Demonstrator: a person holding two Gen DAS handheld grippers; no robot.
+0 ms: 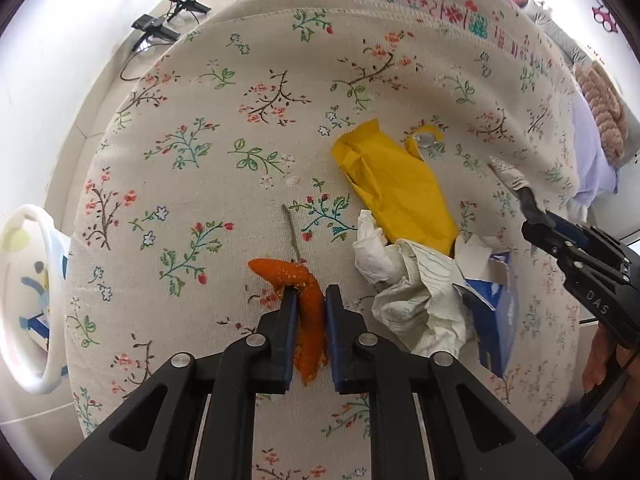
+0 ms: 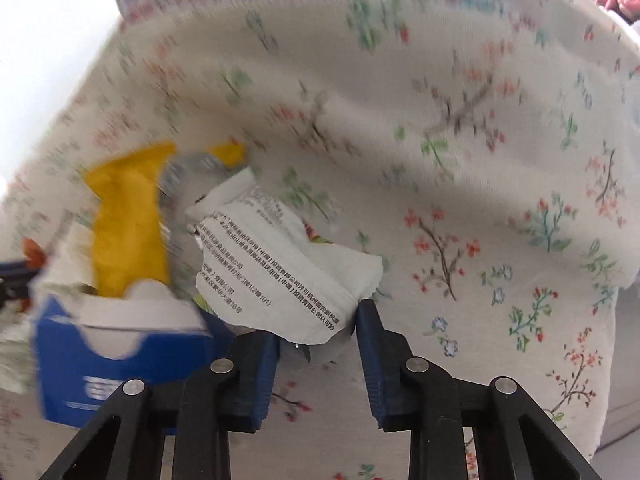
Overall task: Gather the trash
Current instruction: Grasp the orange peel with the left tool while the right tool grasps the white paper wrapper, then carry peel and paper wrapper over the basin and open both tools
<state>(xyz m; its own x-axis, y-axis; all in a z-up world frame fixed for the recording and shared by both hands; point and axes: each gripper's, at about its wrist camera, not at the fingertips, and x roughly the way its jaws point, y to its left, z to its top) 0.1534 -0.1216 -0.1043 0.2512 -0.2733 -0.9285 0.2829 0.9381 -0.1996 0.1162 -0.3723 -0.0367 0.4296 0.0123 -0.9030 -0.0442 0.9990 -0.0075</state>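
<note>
Trash lies on a floral-covered round table (image 1: 208, 128). My left gripper (image 1: 311, 300) is shut on an orange peel (image 1: 308, 308) that hangs between its pads. Right of it lie a crumpled white tissue (image 1: 404, 284), a yellow wrapper (image 1: 400, 184) and a torn blue carton (image 1: 496, 312). My right gripper (image 2: 316, 328) holds a white printed wrapper scrap (image 2: 280, 276) between its jaws, above the cloth; the jaws stand fairly wide around it. That gripper shows in the left wrist view (image 1: 524, 192) at the right with the scrap in its tips. The right wrist view is motion-blurred.
A white plastic bin (image 1: 28, 300) stands on the floor left of the table. Cables and clamps (image 1: 160, 28) lie on the floor at the back left. The blue carton (image 2: 120, 352), yellow wrapper (image 2: 128, 224) and tissue sit left of my right gripper.
</note>
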